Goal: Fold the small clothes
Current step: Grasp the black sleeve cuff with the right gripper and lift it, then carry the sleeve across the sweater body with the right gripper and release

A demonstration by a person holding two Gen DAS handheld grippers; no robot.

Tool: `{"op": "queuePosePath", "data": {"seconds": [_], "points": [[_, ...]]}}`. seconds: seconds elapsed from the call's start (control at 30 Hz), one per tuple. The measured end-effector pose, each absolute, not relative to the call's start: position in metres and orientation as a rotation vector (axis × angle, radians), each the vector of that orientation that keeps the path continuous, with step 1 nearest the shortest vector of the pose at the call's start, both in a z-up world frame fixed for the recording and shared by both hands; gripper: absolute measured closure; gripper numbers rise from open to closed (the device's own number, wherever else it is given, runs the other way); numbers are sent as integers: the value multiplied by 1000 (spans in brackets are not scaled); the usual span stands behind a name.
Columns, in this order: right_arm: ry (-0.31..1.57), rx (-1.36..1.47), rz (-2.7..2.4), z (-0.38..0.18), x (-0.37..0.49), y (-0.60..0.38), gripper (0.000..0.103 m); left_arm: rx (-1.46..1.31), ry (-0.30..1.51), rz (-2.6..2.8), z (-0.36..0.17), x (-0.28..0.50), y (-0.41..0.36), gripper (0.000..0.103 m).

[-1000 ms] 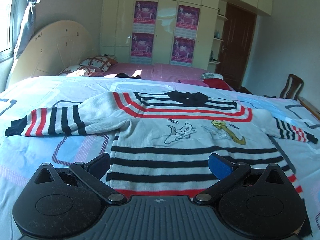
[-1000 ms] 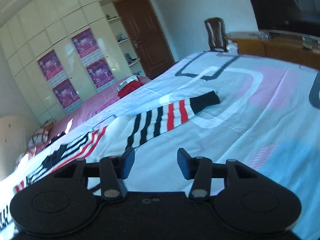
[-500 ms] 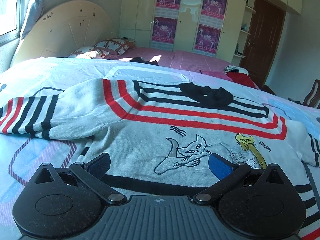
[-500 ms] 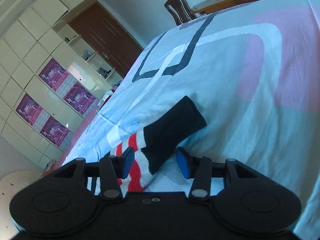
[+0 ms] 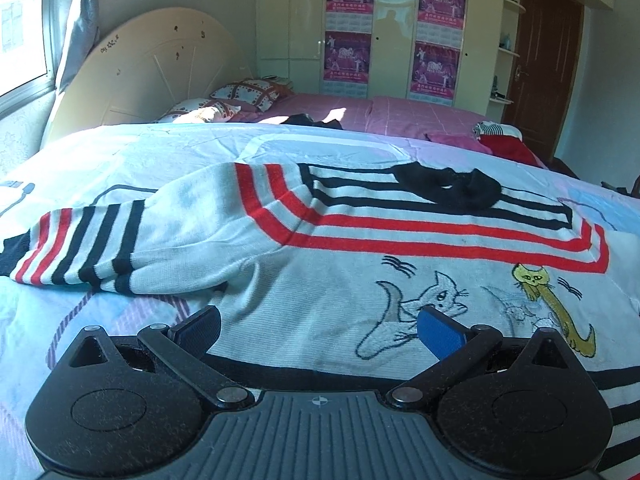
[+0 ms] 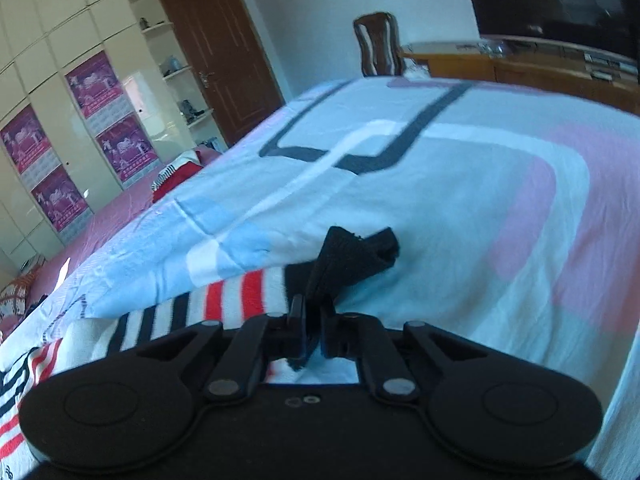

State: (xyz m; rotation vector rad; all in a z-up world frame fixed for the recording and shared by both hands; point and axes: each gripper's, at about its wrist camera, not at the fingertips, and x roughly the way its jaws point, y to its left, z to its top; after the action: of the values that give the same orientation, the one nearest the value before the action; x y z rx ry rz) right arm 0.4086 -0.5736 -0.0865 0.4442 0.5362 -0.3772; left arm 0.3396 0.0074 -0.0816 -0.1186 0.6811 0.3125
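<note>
A small white sweater (image 5: 320, 264) with red and black stripes and cat pictures lies flat, front up, on the bed. Its left sleeve (image 5: 100, 248) stretches out to the left. My left gripper (image 5: 320, 328) is open and empty, low over the sweater's chest near the left armpit. In the right wrist view my right gripper (image 6: 314, 320) is shut on the black cuff (image 6: 352, 260) of the right sleeve (image 6: 224, 304), and the cuff is bunched and raised off the sheet.
The bed (image 6: 480, 200) has a pale blue, pink and white patterned sheet. A second bed with a pink cover (image 5: 360, 112), pillows and loose clothes lies behind. A chair (image 6: 380, 44) and a wooden cabinet (image 6: 540, 68) stand past the bed's far edge.
My right gripper moved onto the sleeve cuff and closed on it, lifting it. My left gripper moved forward and left over the sweater's body, still open.
</note>
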Motion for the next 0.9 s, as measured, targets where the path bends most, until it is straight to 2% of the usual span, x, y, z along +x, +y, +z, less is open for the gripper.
{"op": "queuePosePath", "data": {"seconds": [0.33, 0.53, 0.63, 0.67, 0.7, 0.77, 0.9], "points": [[455, 179, -67, -19, 418, -400, 96, -106, 661, 363, -85, 325, 85, 0], [555, 123, 101, -44, 429, -291, 96, -141, 693, 328, -89, 328, 123, 0], [634, 101, 184, -70, 436, -247, 93, -162, 692, 288, -89, 332, 123, 0], [663, 101, 239, -74, 438, -237, 84, -171, 690, 276, -89, 335, 120, 0], [699, 74, 283, -79, 439, -225, 82, -177, 687, 268, -89, 338, 115, 0], [641, 22, 310, -69, 425, -215, 74, -183, 686, 241, -90, 348, 103, 0], [559, -4, 318, -56, 391, -239, 80, -225, 701, 103, -94, 372, 62, 0]]}}
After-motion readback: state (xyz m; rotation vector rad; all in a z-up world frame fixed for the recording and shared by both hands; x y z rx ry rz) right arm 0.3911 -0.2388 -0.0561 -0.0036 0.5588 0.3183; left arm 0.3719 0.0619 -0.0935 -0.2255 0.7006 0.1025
